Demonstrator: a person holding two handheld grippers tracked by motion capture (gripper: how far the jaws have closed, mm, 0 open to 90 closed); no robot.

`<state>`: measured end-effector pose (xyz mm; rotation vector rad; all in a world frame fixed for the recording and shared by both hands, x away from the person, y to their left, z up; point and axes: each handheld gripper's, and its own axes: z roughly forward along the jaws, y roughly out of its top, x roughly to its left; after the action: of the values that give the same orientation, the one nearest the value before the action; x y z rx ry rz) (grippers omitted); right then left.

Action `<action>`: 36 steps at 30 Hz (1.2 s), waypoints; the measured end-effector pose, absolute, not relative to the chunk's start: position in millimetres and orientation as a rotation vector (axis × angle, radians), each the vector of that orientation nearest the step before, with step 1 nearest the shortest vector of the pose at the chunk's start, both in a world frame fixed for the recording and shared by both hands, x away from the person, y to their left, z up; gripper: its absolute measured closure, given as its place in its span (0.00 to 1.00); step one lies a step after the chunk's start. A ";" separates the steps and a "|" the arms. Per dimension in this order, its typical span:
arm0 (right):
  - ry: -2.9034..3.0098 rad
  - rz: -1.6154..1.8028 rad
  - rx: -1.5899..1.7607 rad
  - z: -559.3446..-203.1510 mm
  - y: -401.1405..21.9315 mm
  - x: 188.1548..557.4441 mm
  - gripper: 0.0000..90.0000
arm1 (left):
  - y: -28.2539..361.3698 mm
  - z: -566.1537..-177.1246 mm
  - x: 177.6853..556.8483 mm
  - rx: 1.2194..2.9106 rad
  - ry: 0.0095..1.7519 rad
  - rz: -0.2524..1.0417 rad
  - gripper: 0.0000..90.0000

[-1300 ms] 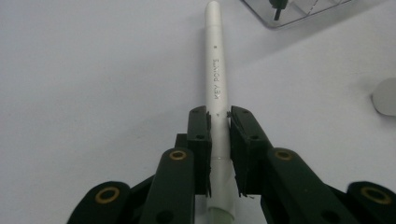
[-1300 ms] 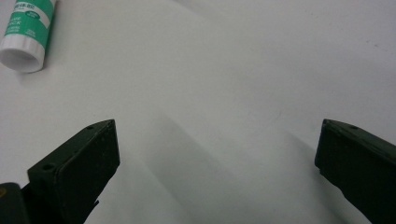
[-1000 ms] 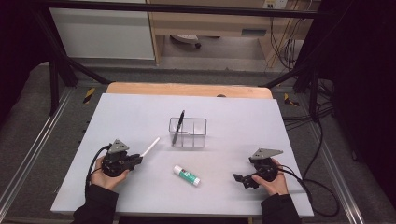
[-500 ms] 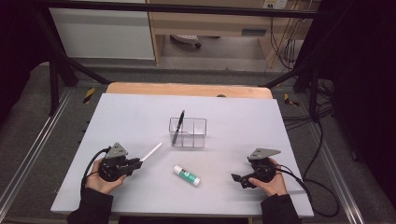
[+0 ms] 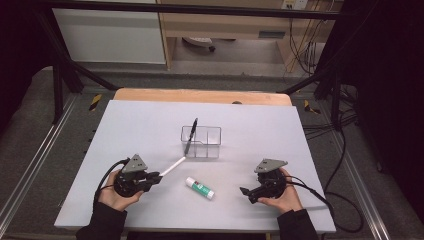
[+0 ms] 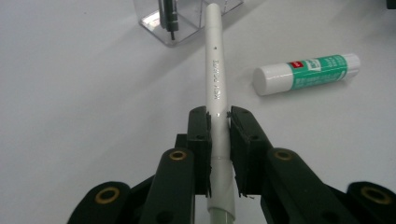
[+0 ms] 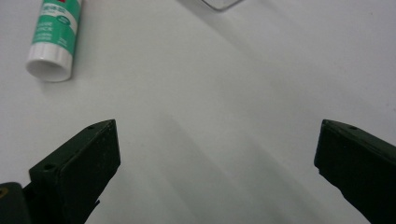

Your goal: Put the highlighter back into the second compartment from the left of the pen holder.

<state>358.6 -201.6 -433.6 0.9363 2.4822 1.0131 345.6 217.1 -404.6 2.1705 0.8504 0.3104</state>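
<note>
White pen (image 6: 215, 70): slim, round barrel, matt white, with faint embossed lettering running along its length; a greenish end shows at the bottom of the left gripper view, behind the jaws. In the high view the white pen (image 5: 172, 165) juts from the left gripper (image 5: 152, 180) toward the clear organiser (image 5: 201, 141), its far tip just short of the organiser's near left corner; whether it touches cannot be told.

Clear organiser: transparent plastic, divided into compartments, standing near the middle of the grey table (image 5: 140, 125). A dark pen (image 5: 190, 136) stands tilted in the left compartment, its top leaning above the rim. The right compartment looks empty. In the left gripper view the dark pen (image 6: 167, 16) is seen through the organiser's wall (image 6: 154, 21).

Glue stick (image 5: 200, 187): white cap, green label, lying on its side on the table between the two grippers, apart from both.

Left gripper (image 6: 218, 140): jaws drawn close, pads clamped on the white pen's barrel near its rear end, one pad on each side.

Right gripper (image 7: 217, 154): jaws wide apart, nothing between them, bare table below. The glue stick (image 7: 53, 35) lies at upper left of that view. In the high view the right gripper (image 5: 247, 192) sits at the table's near right, held in the person's hand.
</note>
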 end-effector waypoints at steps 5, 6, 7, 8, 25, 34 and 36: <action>2.488 1.009 0.880 -426.4 -190.1 355.7 0.01 | 205.8 -401.6 346.1 2.189 0.821 0.306 0.86; 2.493 1.010 0.868 -425.2 -186.7 355.5 0.01 | 203.7 -400.9 346.4 2.194 0.813 0.306 0.86; 2.497 1.000 0.853 -424.4 -183.9 355.7 0.01 | 201.4 -400.0 346.7 2.196 0.806 0.306 0.86; 2.501 0.993 0.843 -423.9 -180.9 355.7 0.01 | 199.3 -399.1 346.9 2.197 0.798 0.305 0.86; 2.527 0.911 0.620 -402.4 -138.4 352.9 0.03 | 163.2 -391.2 355.5 2.249 0.693 0.272 0.86; 2.530 0.875 0.522 -388.9 -122.4 354.6 0.05 | 144.7 -386.2 363.2 2.284 0.643 0.258 0.86; 2.534 0.864 0.492 -388.3 -118.8 354.1 0.06 | 140.9 -384.7 365.3 2.293 0.634 0.256 0.86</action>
<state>354.1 -118.8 -388.3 0.4916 2.5343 0.8635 365.3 140.9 -384.7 2.2933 0.6340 0.2557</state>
